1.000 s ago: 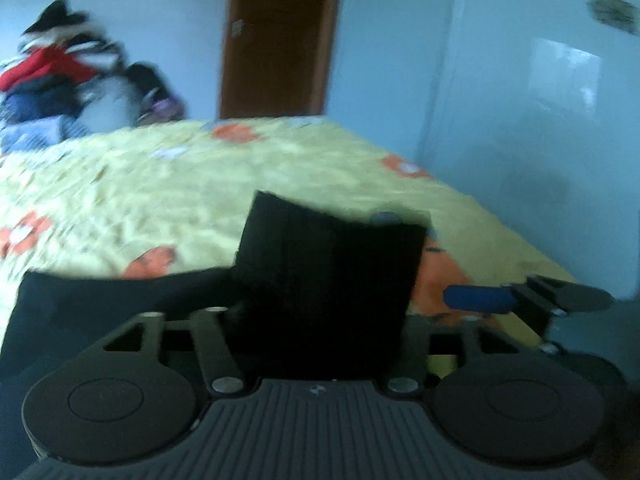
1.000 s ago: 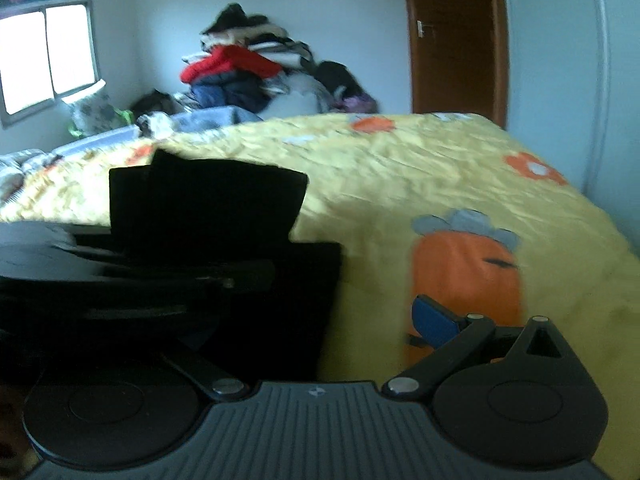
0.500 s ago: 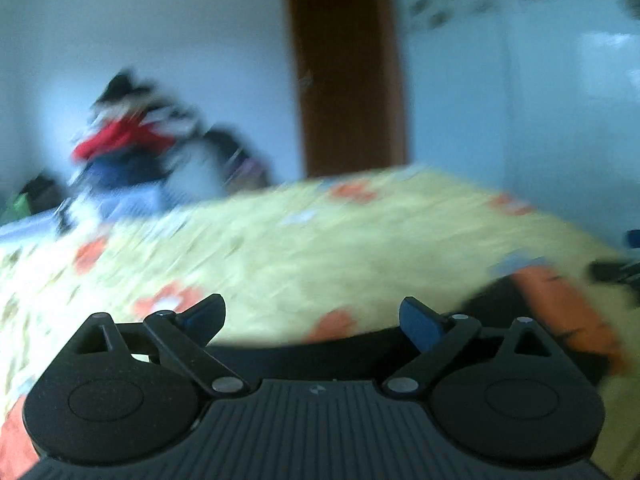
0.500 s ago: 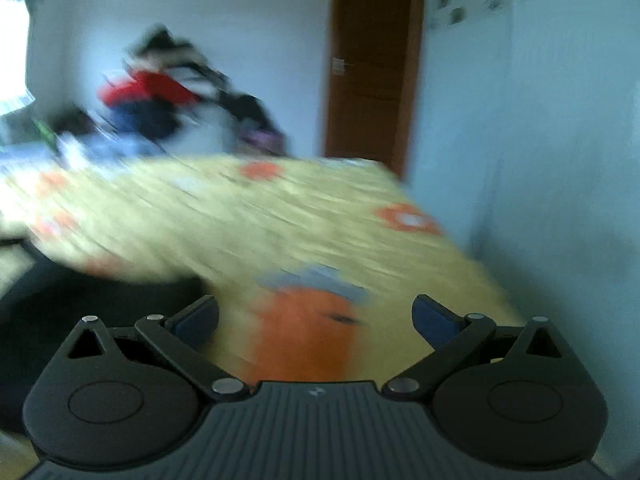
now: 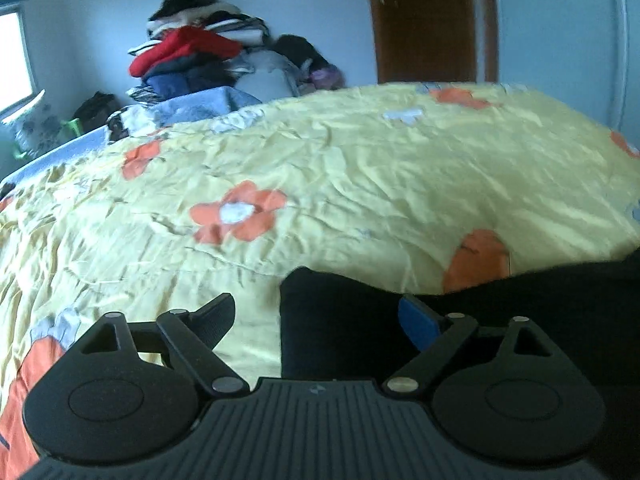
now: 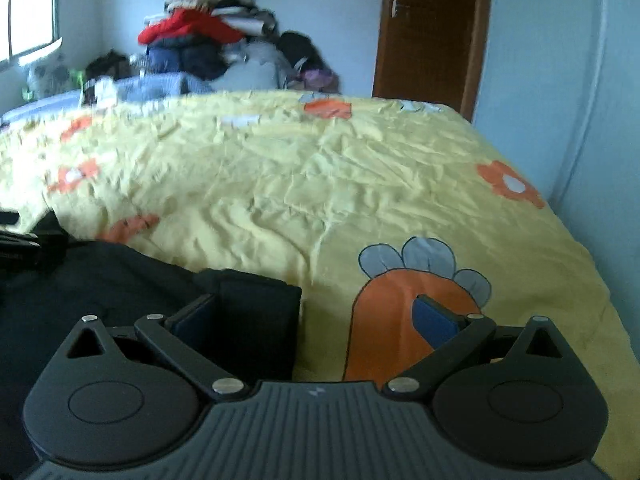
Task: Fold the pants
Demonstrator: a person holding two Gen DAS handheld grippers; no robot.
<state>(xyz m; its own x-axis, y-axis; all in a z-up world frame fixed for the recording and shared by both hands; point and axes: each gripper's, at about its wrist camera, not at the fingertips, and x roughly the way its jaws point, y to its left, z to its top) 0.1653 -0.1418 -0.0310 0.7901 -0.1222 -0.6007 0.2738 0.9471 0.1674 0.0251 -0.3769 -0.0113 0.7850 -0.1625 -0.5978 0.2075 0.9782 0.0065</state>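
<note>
The black pants [image 5: 520,312] lie flat on the yellow flowered bedspread [image 5: 360,168] near its front edge. In the left wrist view their left end sits between my fingers, and my left gripper [image 5: 320,316] is open and empty just over it. In the right wrist view the pants [image 6: 120,288] fill the lower left, with their folded right end under the left finger. My right gripper [image 6: 316,316] is open and empty above that end and the bedspread [image 6: 320,184].
A pile of clothes [image 5: 192,60] stands at the far side of the bed and also shows in the right wrist view [image 6: 208,48]. A brown door [image 6: 432,32] is at the back. A pale wall [image 6: 580,100] runs along the bed's right side.
One second ago the left gripper held the black cloth up. Both grippers now are open and the pants lie flat; the two ends have been laid down and let go.
</note>
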